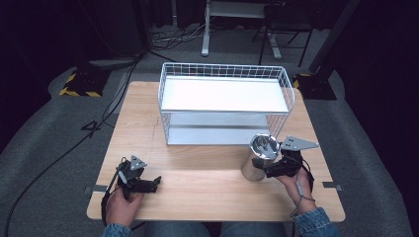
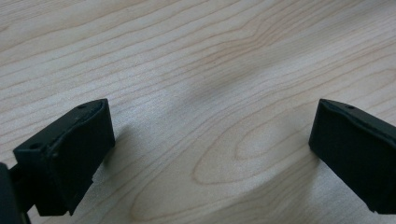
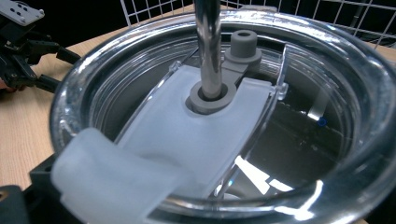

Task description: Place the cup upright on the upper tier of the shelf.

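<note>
This looks like a lab or recording studio set up for handling trials, not a home; a plain wooden table (image 1: 207,182) stands alone on grey carpet (image 1: 44,133), with the surroundings kept dark; black cables (image 1: 59,158) trail across the floor from the table's near left corner toward the back; two stand bases (image 1: 81,81) marked with yellow-and-black hazard tape sit at either side behind the table; the white legs of a desk (image 1: 207,29) and a dark chair frame (image 1: 284,29) stand at the back; strips of tape (image 1: 332,185) mark the table's edges; a white wire rack (image 1: 225,101) is the one furnishing on it.
</note>
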